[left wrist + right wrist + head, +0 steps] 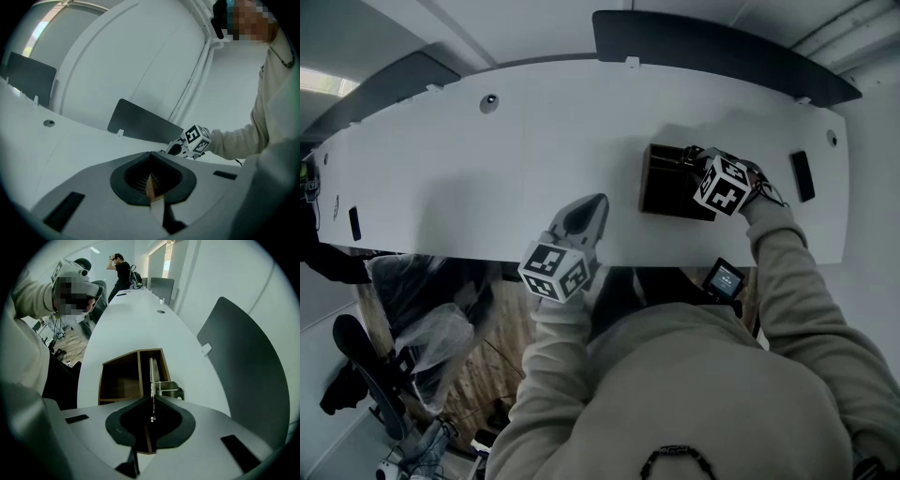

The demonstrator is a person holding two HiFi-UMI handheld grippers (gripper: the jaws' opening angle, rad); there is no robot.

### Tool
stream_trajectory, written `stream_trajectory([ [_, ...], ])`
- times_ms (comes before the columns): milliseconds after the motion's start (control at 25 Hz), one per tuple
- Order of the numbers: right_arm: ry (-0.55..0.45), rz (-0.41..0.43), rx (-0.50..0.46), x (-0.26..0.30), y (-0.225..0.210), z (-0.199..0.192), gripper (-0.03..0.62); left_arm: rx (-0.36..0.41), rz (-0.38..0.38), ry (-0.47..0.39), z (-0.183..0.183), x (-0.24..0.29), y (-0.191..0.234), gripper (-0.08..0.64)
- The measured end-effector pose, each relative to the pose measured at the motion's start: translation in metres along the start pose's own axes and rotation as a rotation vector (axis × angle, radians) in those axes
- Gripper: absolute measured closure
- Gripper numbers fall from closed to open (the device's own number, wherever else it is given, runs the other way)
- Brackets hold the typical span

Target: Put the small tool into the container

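Nearest the head camera: the person's sweatshirt [712, 375], filling the lower frame.

Left: left gripper [592, 208] hovers at the near edge of the table [469, 178]. Its jaws are closed with nothing between them, well apart from the work.

Right of centre: wooden box [119, 376], with a wide left compartment and a narrow right one.

Right: right gripper [153, 397] points steeply down over the box, clenched on the small tool [152, 380]. This is a thin metal piece reaching into the narrow compartment. Cannot tell whether it touches the bottom.

Risks:
- The tool's wider metal part sits near the box's near-right corner. If released there it may catch the rim and tip out onto the table.
- Nothing steadies the box, so a downward push on its wall could shift it.
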State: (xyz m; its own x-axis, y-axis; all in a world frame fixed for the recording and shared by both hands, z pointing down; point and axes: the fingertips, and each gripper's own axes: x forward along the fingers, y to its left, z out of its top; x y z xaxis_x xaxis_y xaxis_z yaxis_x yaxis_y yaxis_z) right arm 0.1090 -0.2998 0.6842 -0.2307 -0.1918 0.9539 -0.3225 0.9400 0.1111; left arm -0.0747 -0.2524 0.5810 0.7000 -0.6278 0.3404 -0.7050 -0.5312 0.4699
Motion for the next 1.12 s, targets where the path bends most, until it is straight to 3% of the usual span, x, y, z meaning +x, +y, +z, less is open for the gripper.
stream_trajectory([
  [120, -0.020, -0.022, 0.026, -0.002, -0.002, 0.000, 0.558, -0.005, 0.003, -0.002, -0.001, -0.002, 0.001, 0.563],
  [440, -0.070, -0.081, 0.059, -0.013, -0.004, 0.001, 0.442, -0.011, -0.022, 0.012, -0.006, -0.005, -0.001, 0.563],
  [720, -0.089, -0.064, 0.063, -0.019, -0.003, 0.008, 0.439, -0.014, -0.022, 0.014, -0.005, -0.004, -0.001, 0.563],
  [1120, -0.151, -0.105, 0.102, -0.040, -0.003, 0.019, 0.453, 0.023, -0.033, 0.005, 0.010, -0.008, -0.009, 0.563],
])
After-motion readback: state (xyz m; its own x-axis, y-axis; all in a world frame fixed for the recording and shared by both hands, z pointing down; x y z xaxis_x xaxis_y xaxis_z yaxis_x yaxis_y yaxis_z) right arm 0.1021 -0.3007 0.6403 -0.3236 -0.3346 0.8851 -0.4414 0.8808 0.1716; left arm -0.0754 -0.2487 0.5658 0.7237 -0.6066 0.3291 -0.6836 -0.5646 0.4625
